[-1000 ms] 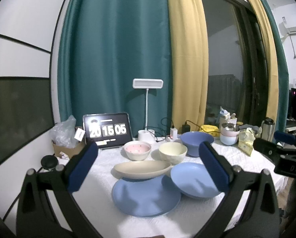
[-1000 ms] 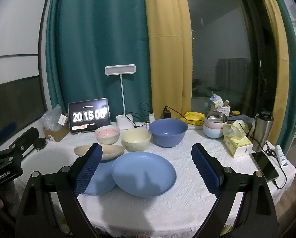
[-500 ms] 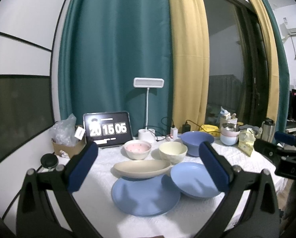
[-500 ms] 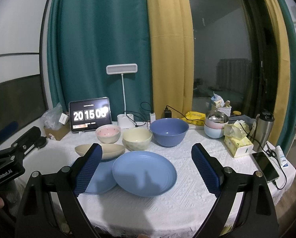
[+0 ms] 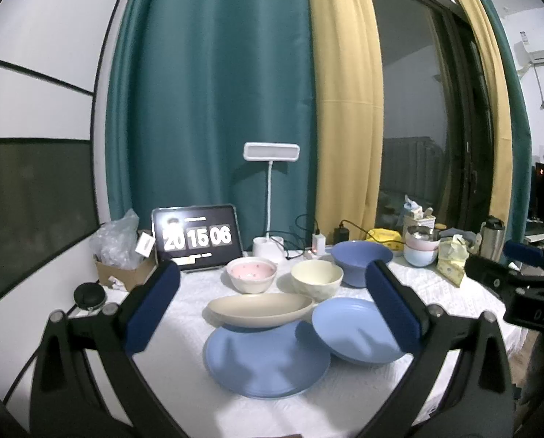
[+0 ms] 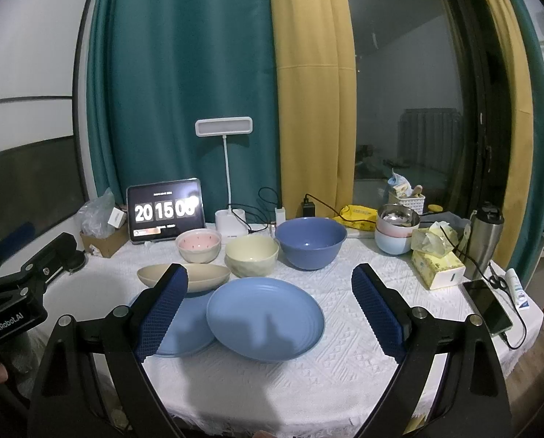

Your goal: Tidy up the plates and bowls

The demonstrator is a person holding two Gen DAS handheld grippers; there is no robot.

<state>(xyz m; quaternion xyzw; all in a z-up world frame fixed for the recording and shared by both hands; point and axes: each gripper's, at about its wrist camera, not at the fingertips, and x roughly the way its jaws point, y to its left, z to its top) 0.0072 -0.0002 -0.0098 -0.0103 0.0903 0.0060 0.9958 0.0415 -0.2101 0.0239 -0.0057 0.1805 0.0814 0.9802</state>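
On the white tablecloth a flat blue plate (image 5: 264, 361) lies in front. A beige oval dish (image 5: 261, 310) rests on its far edge and a second blue plate (image 5: 356, 332) leans on its right edge. Behind stand a pink bowl (image 5: 251, 273), a cream bowl (image 5: 316, 279) and a large blue bowl (image 5: 361, 257). The right wrist view shows the same: blue plate (image 6: 265, 317), lower plate (image 6: 184, 332), beige dish (image 6: 199, 277), pink bowl (image 6: 198, 245), cream bowl (image 6: 252, 255), blue bowl (image 6: 310, 241). My left gripper (image 5: 272, 310) and right gripper (image 6: 268, 310) are open, empty, held short of the dishes.
At the back stand a tablet clock (image 5: 197, 241), a white desk lamp (image 5: 270, 197), chargers with cables, a cardboard box (image 5: 124, 273) and stacked bowls (image 6: 396, 231). A tissue box (image 6: 436, 266), steel flask (image 6: 485, 239) and phone (image 6: 487, 306) sit right. Curtains hang behind.
Both grippers hold nearly still, with only a slight drift of view. The clock has ticked from 20:15:05 to 20:15:06. No dish has moved.
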